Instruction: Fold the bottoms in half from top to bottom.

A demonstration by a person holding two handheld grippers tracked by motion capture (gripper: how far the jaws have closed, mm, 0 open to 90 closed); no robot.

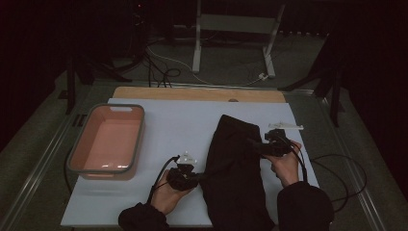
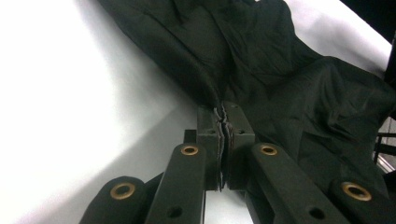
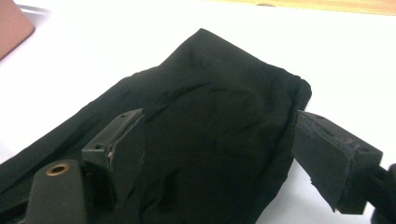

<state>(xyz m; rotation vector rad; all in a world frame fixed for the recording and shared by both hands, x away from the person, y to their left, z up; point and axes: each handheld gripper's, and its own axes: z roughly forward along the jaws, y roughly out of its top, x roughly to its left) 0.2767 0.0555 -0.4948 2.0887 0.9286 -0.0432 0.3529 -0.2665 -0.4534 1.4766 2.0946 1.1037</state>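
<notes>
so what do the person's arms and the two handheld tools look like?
Dark sleeves on both forearms. The left tool is black with a white part on top and a black cable; up close its black link bars carry brass-coloured bushings, and the dark pads look frayed. The right tool is black too, with a trailing black cable, blocky pad holders and ragged-edged pads.

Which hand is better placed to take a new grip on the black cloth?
The right gripper: its jaws are open over the black cloth. The left gripper is shut on the cloth's edge.

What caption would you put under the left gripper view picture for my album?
Left tongs pinched shut on the edge of a black cloth lying on the white table.
</notes>
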